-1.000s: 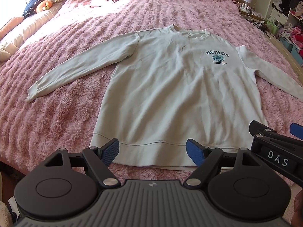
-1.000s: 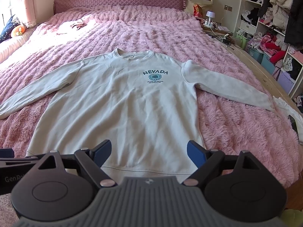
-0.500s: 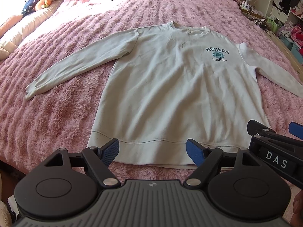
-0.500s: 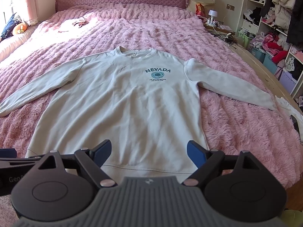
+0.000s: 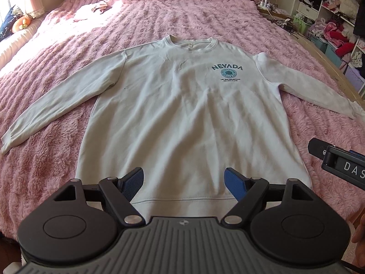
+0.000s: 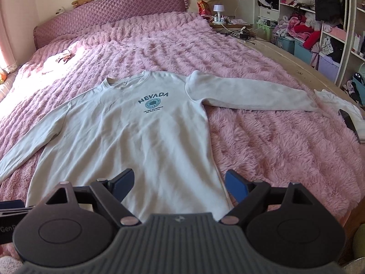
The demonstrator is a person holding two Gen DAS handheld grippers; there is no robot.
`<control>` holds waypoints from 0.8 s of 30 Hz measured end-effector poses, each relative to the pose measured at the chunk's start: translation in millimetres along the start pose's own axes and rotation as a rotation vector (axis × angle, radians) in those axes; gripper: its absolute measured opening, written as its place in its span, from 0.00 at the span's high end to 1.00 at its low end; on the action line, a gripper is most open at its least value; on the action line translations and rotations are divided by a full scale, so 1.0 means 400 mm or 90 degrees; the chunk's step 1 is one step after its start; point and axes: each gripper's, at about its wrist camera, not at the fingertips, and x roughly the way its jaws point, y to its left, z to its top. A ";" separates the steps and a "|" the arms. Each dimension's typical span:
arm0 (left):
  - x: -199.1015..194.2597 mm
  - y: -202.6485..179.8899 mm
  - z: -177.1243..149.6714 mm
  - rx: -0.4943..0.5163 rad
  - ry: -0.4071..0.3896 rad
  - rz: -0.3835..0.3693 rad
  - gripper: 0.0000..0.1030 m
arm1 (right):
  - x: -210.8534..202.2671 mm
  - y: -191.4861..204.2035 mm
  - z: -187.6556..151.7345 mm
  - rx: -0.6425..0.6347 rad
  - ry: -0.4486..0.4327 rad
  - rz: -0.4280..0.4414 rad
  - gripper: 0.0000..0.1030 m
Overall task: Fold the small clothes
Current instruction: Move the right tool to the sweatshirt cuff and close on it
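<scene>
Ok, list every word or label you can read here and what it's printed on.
"NEVADA": chest print of the white sweatshirt.
"DAS": side of the right tool, cut off by the frame edge.
"GenR", partly cut off: side of the left tool.
Small lines under the round emblem: too small to read.

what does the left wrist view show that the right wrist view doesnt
Only the left wrist view shows the left sleeve's cuff and the right gripper's side marked DAS. Only the right wrist view shows the teddy bear on the headboard and a white garment beyond the right cuff. Both show the sweatshirt spread flat on the pink blanket, and open jaws.
</scene>
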 end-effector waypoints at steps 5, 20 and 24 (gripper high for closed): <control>0.064 -0.079 0.084 0.026 -0.023 -0.089 0.09 | 0.036 -0.149 0.053 0.041 -0.081 -0.044 0.20; 0.376 -0.389 0.309 0.066 -0.008 -0.245 0.09 | 0.287 -0.683 0.147 0.207 -0.261 -0.149 0.36; 0.444 -0.458 0.349 0.073 -0.001 -0.253 0.09 | 0.369 -0.796 0.170 0.279 -0.239 -0.156 0.36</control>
